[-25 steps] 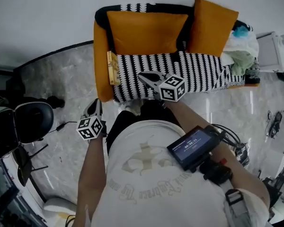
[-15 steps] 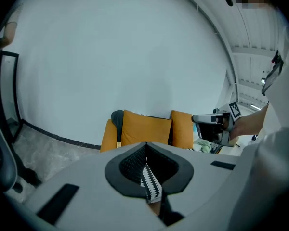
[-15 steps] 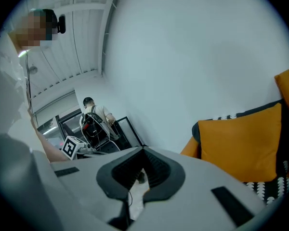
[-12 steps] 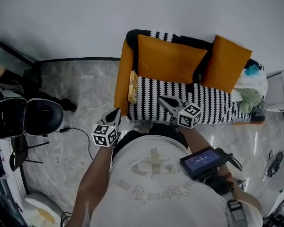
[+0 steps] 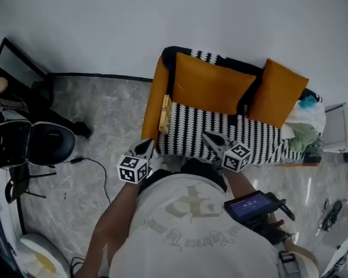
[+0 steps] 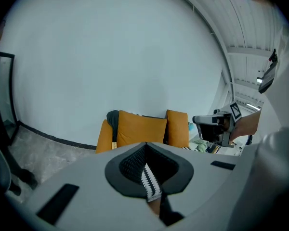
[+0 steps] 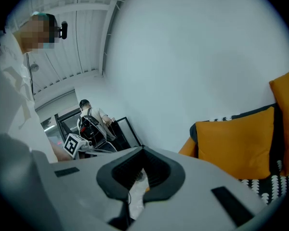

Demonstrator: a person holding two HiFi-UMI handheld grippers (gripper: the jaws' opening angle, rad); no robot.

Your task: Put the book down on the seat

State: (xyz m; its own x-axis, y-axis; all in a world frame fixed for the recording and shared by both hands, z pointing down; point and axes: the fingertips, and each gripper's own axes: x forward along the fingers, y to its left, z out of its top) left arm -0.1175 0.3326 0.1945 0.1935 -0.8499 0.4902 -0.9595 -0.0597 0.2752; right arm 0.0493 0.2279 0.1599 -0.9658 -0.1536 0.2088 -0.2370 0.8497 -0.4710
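Standing on edge, thin yellow book (image 5: pixel 165 113) against orange armrest (image 5: pixel 153 106)

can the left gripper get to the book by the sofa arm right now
Probably yes. Nothing lies between the left gripper and the book, which stands on edge against the orange armrest. The gripper's jaws are shut and would have to open first.

Orange cushions (image 5: pixel 211 88) on black-and-white striped seat (image 5: pixel 188 129)
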